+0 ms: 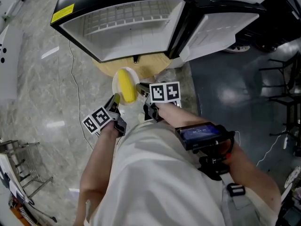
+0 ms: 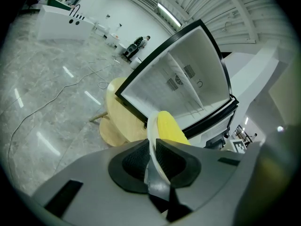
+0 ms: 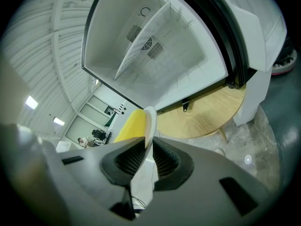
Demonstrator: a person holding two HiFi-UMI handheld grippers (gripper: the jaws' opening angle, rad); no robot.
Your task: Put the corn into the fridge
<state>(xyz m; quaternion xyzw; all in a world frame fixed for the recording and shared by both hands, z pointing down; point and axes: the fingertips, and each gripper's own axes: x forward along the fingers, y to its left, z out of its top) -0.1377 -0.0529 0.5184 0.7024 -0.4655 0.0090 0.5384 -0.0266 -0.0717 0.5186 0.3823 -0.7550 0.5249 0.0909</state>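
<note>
Both grippers are clenched on 1 white plate. The left gripper [image 2: 151, 149] pinches the plate [image 2: 151, 126] by the rim on its own side, and the right gripper [image 3: 146, 147] pinches the opposite rim. The corn [image 1: 126, 84] lies on the plate between the 2 sets of jaws, with its long axis pointing at the fridge [image 1: 127, 22]. The fridge is open and right ahead of the plate, sitting on a round wooden table [image 1: 143, 64]. Neither hand looks nearer to the fridge, so the push in is probably a 2-handed job, with the plate kept level so the corn doesn't roll off.
</note>
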